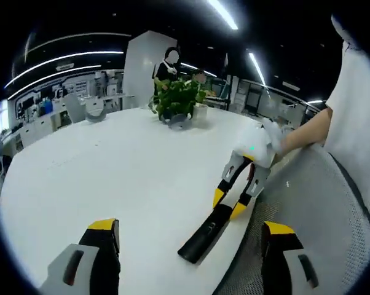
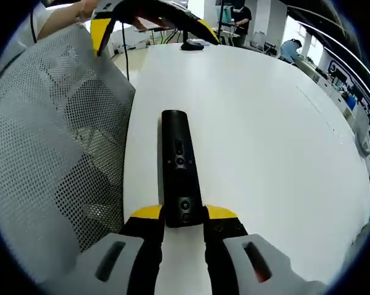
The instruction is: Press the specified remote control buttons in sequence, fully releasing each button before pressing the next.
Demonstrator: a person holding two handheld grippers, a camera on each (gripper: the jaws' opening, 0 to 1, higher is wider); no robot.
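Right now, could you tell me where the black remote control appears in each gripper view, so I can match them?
Left gripper view: the remote control lies lower centre-right near the table edge, the right gripper closed around its far end.
Right gripper view: centre-low, running upward from between that view's own jaws.
Shared landmark: the white table beside the mesh chair.

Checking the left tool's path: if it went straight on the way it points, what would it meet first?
Probably bare white table; the left tool points past the remote, depth unclear.

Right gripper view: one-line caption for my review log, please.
Right gripper jaws clamp the near end of a black remote lying on the white table, mesh chair alongside.
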